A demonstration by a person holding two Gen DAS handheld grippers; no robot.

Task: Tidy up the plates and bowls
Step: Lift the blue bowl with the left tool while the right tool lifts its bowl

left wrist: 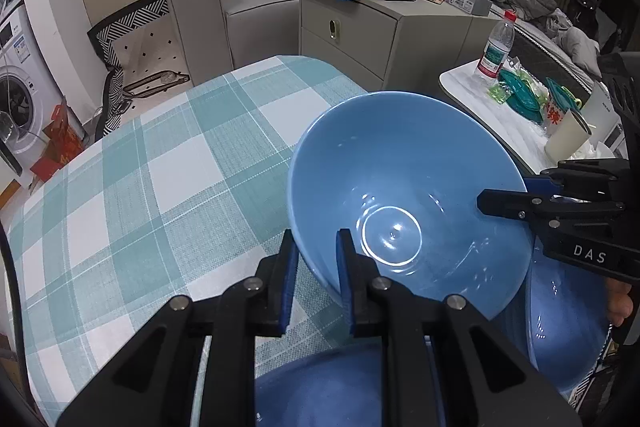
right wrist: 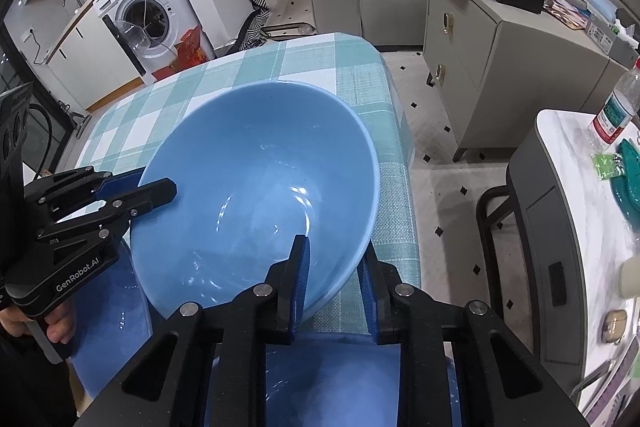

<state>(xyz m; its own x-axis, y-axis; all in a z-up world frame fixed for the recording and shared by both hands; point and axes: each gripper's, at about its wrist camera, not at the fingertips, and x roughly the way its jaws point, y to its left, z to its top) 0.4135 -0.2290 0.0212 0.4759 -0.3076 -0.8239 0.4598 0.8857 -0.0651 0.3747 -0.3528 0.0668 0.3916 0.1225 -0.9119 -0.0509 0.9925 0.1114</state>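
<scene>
A large light-blue bowl (left wrist: pixel 400 167) (right wrist: pixel 260 167) hangs tilted above the teal-and-white checked tablecloth (left wrist: pixel 160 187) (right wrist: pixel 360 87). My left gripper (left wrist: pixel 318 267) is shut on its near rim, one pad inside and one outside; from the right wrist it appears at the bowl's left edge (right wrist: pixel 144 185). My right gripper (right wrist: pixel 335 283) clamps the opposite rim the same way and shows at the bowl's right edge (left wrist: pixel 516 193). Two more blue dishes lie under the grippers, one at the bottom (left wrist: pixel 320 387) (right wrist: pixel 340 379) and one off to the side (left wrist: pixel 560 327) (right wrist: pixel 104 307).
A white side table (left wrist: pixel 460 79) to the right carries a water bottle (left wrist: pixel 496 47), a cream cup (left wrist: pixel 566 143) and teal items. A grey cabinet (left wrist: pixel 380 27), a sofa (left wrist: pixel 208 7) and a washing machine (right wrist: pixel 148 15) stand beyond the table. A dark chair (right wrist: pixel 532 207) stands beside the side table.
</scene>
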